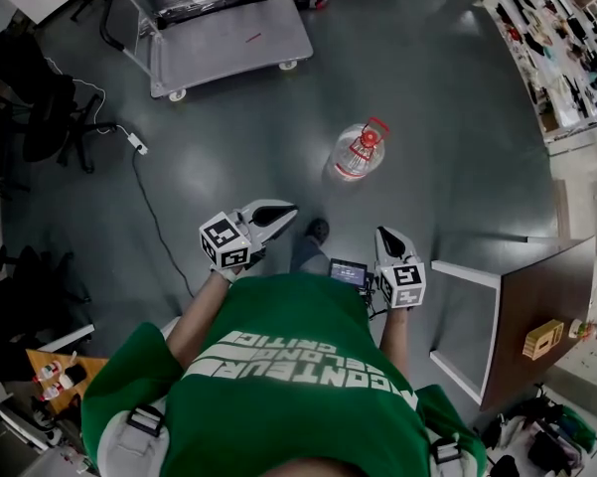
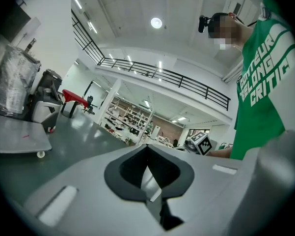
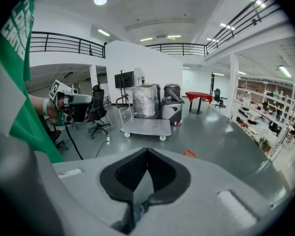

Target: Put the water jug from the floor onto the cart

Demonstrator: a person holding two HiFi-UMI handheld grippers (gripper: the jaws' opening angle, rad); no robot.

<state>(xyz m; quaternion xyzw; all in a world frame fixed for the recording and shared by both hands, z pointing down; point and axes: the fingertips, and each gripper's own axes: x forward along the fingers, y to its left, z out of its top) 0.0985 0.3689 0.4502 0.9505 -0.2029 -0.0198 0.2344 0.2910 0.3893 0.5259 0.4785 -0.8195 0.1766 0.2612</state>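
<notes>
the cart (image 1: 228, 43) stands at the upper left. below the middle, my left gripper (image 1: 283, 212) has its fingers together, empty. the water jug (image 1: 359, 152) stands upright on the floor (image 1: 437, 87) just right of centre, well apart from the cart. below it is my right gripper (image 1: 385, 235), fingers together, empty.

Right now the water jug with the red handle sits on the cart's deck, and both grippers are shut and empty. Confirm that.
Not right. The head view shows the water jug standing on the floor, well apart from the cart, not on it. The rest holds: the left gripper and the right gripper are shut and empty.
</notes>
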